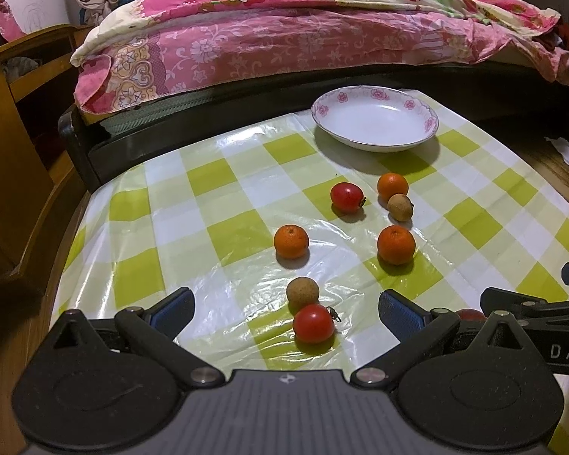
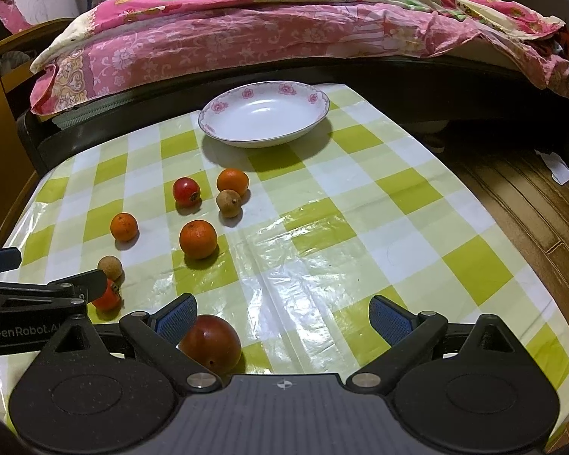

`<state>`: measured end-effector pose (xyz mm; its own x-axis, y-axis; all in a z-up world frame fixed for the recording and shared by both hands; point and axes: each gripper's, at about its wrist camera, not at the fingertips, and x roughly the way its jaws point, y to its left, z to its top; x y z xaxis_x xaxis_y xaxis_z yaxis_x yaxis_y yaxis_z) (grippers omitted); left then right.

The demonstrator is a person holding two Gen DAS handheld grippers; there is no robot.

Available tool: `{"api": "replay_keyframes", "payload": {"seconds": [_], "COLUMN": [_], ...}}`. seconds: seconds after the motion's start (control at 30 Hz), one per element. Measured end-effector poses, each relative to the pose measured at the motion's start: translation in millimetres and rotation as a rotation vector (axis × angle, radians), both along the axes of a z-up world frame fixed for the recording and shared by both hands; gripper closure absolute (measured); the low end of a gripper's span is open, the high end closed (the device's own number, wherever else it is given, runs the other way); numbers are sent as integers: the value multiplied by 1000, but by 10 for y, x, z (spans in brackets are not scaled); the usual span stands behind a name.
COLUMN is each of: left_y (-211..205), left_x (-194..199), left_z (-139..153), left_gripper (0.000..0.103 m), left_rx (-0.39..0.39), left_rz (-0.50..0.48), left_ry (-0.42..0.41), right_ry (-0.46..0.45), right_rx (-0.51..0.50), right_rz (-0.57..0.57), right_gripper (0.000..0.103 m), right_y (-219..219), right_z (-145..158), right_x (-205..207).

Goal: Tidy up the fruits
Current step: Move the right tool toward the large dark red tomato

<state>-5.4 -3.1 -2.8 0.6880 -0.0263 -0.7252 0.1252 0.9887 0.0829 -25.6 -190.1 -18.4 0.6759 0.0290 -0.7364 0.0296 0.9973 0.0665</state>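
Note:
Several small fruits lie on a green-and-white checked tablecloth (image 1: 231, 235) in front of an empty white plate (image 1: 375, 119) with a pink flower rim. My left gripper (image 1: 286, 313) is open, with a red tomato (image 1: 314, 323) and a brown longan (image 1: 302, 291) between its fingers, neither touched. Farther off lie three oranges (image 1: 291, 242), a second tomato (image 1: 346, 197) and a second longan (image 1: 400, 207). My right gripper (image 2: 282, 316) is open; a large dark red fruit (image 2: 210, 343) rests by its left finger (image 2: 176, 316). The plate (image 2: 263, 113) appears beyond it.
A bed with a pink floral quilt (image 1: 284, 30) runs along the table's far side. A wooden cabinet (image 1: 15, 144) stands at the left. Wooden floor (image 2: 531, 220) with a scrap of white paper lies to the right. The left gripper (image 2: 38, 295) shows in the right wrist view.

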Motion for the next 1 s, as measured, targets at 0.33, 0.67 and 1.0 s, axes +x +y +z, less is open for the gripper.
{"api": "replay_keyframes", "payload": {"seconds": [0.33, 0.67, 1.0], "left_y": [-7, -12, 2], "left_x": [-3, -7, -42], "left_z": [-13, -20, -34], "left_gripper": [0, 0, 0], "left_rx": [3, 6, 15], "left_rz": [-1, -1, -4], "left_ry": [-2, -1, 3], "right_ry": [2, 4, 11], "right_rx": [4, 1, -1], "right_rz": [1, 4, 20], "right_gripper": [10, 10, 10], "right_y": [8, 31, 81], "right_z": [-3, -9, -21], "right_x": [2, -5, -6]}}
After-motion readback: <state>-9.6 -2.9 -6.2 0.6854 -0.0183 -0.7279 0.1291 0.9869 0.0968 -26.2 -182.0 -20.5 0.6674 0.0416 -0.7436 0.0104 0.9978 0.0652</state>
